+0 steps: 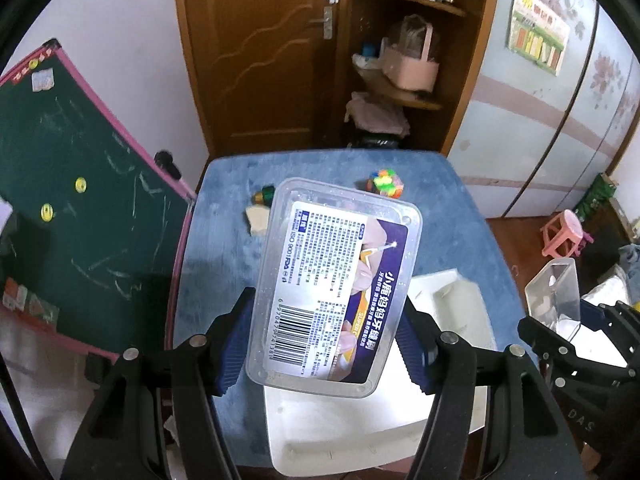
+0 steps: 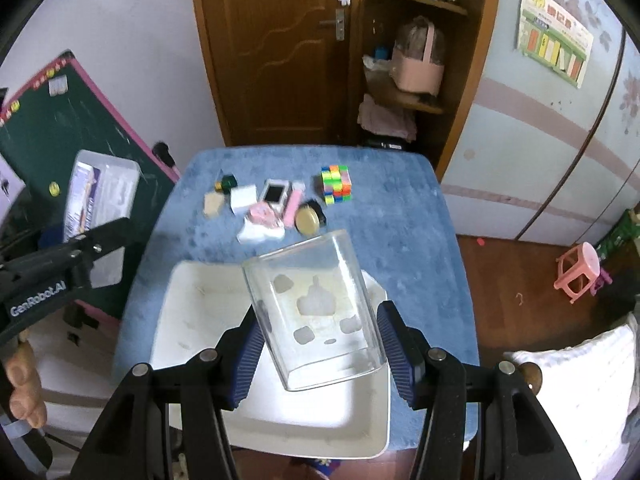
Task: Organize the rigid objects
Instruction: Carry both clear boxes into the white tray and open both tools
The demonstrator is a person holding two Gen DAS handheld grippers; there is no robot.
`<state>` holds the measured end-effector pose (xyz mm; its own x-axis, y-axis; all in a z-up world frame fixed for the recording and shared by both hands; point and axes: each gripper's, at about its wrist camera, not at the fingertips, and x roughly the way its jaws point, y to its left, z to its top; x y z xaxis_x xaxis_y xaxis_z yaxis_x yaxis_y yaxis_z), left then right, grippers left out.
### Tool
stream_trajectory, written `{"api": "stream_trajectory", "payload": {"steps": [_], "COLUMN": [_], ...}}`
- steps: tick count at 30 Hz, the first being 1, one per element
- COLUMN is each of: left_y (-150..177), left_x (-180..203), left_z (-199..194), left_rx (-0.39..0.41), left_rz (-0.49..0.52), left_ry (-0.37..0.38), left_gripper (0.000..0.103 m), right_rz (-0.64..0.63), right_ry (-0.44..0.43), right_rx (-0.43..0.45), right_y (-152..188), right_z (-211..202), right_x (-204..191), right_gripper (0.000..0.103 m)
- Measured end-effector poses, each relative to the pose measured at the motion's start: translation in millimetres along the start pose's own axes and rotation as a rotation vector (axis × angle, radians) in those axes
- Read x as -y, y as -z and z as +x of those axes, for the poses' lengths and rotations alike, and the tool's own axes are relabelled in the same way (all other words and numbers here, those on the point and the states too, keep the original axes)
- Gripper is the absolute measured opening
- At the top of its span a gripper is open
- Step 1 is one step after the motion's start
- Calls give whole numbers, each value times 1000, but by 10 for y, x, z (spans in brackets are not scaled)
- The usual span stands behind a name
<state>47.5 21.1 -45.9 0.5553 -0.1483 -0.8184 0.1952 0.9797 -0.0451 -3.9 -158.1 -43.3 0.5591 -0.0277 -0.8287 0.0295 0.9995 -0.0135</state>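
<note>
A clear flat box (image 1: 336, 280) with a purple and white label and a barcode hangs above the blue table (image 1: 224, 264), and my left gripper (image 1: 324, 344) is shut on its two long sides. In the right wrist view a clear, empty tub (image 2: 320, 312) sits between the blue pads of my right gripper (image 2: 320, 356), tilted over the white tray (image 2: 192, 320). Small items lie at the table's far side: a colourful cube (image 2: 337, 184), a white block (image 2: 243, 198), pink pieces (image 2: 264, 216) and a round disc (image 2: 308, 219). The labelled box (image 2: 100, 200) shows at the left there.
A green chalkboard (image 1: 80, 200) with a pink frame leans at the table's left edge. Behind the table stand a wooden door (image 2: 280, 60) and open shelves (image 2: 416, 80). A pink stool (image 2: 580, 276) is on the floor at the right. A person's hand (image 2: 24, 380) grips the left tool.
</note>
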Motion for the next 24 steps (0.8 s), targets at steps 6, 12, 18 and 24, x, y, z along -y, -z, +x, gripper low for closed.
{"api": "stream_trajectory", "payload": {"steps": [6, 12, 18, 24], "left_y": [366, 696, 903, 1009], "left_x": [64, 137, 230, 273], "left_z": [374, 782, 1019, 1168], "left_rx": [-89, -190, -240, -267], "left_rz": [-34, -54, -64, -66], "left_ry": [-27, -26, -38, -38], "left_gripper": [68, 68, 68, 68], "right_rz": [3, -9, -40, -79], "right_ry": [-18, -47, -46, -44], "right_rx": [-102, -196, -268, -306], "right_y": [277, 560, 701, 770], "right_z": [415, 834, 1185, 1390], "right_x": [89, 93, 55, 32], "right_gripper": [57, 57, 57, 57]}}
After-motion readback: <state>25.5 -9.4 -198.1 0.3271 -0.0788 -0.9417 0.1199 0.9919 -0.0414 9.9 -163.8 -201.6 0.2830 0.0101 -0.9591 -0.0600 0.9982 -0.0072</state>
